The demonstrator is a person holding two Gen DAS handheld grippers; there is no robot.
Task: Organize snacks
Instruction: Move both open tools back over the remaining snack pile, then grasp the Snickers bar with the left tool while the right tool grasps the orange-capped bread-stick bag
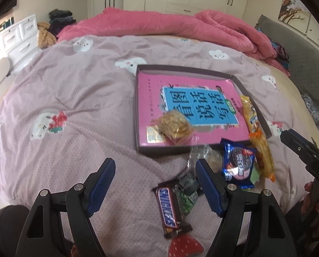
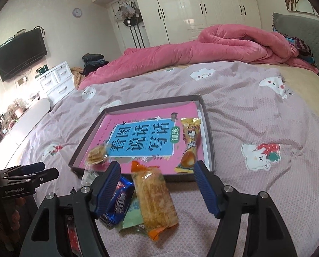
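Two hand-held grippers hover over snack packets heaped at the near edge of a shallow box on a bed.

Blue-padded fingers of the left gripper (image 1: 155,185) stand apart above a Snickers bar (image 1: 167,208) and a green-and-clear packet (image 1: 186,196), pressing on neither. Right gripper (image 2: 157,189) is also spread, empty, with an orange biscuit packet (image 2: 155,201) lying on the bedspread (image 1: 58,90) between its fingers and a blue cookie packet (image 2: 117,201) by its left finger. Behind them lies the dark-rimmed box (image 2: 208,128), lined with a pink and blue book (image 2: 138,137). Inside it, a round golden cracker pack (image 1: 174,126) sits at the near left corner and a long yellow cake packet (image 2: 190,143) along the right edge. Wide open bedspread lies to the left and right of the box; a pink quilt (image 2: 202,42) is bunched at the far edge.
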